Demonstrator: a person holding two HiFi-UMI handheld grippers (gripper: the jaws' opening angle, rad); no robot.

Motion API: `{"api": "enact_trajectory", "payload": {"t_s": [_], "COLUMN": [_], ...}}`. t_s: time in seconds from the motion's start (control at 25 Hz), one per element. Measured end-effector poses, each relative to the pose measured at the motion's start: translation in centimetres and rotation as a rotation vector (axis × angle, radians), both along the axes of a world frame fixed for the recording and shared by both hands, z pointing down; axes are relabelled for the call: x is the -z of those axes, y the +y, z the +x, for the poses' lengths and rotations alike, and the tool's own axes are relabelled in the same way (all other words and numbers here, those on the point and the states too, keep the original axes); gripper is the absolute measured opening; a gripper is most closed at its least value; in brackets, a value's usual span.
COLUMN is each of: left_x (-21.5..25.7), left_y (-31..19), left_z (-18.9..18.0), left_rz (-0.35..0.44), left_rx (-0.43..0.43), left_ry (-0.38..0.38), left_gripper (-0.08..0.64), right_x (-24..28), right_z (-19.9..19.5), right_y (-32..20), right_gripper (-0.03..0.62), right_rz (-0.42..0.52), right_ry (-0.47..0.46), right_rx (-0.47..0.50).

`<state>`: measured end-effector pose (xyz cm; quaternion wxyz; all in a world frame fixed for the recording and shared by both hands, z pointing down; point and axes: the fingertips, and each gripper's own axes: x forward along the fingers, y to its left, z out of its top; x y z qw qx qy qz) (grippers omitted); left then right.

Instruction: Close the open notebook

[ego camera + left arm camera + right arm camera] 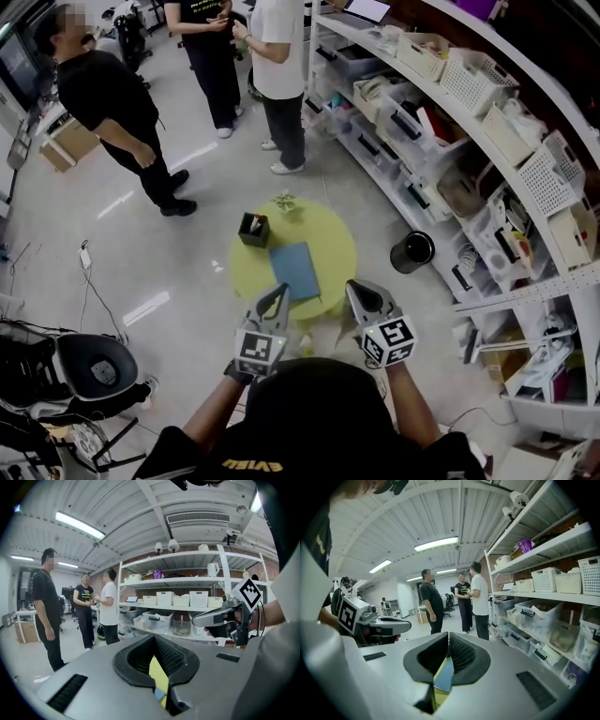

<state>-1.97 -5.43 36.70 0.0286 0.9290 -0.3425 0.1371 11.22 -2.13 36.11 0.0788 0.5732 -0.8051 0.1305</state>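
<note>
Here's the blue rectangular notebook (294, 270), and it's shut: plain blue cover up, no pages showing, lying flat with its long side running roughly 12 to 6 o'clock and tipped a touch toward 11. It sits near the middle of the round yellow-green table (330, 239), nudged slightly toward the 6 o'clock edge. Nothing is touching it.

At 10 o'clock from the notebook, just beside it, stands the black square pen holder (253, 229). Up at the table's 12 o'clock rim is a small green potted plant (286, 202).

Now the grippers, both held up on the 6 o'clock side. The left gripper (281, 289) hangs over the table's 7 o'clock edge, jaws pressed together at the tips with nothing between them. The right gripper (352, 286) is at 5 o'clock, jaws likewise closed and empty. Through each one's lower gap, only slivers of yellow and blue show.

Off the table at 3 o'clock stands a black round bin (412, 251), with white shelving (441, 112) full of baskets beyond. Three people (281, 75) stand on the floor toward 11 and 12 o'clock.
</note>
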Motion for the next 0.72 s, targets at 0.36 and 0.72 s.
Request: {"api": "enact_trajectory", "payload": {"t_s": [0.36,0.72], "left_x": [0.3,0.4], "left_y": [1.0,-0.3], "left_z": [-0.1,-1.2], "left_rz": [-0.014,-0.013], "left_rx": [0.002,0.051], "left_ry": [0.043,0.047], "left_gripper": [0.017,0.017], "right_x": [2.4,2.9], "right_z": [0.8,0.8], "right_y": [-0.4,-0.4], "right_gripper": [0.124,0.182], "right_rz": [0.091,0.111], "right_ry": [-0.027,0.036], "right_rx": [-0.052,-0.041]}}
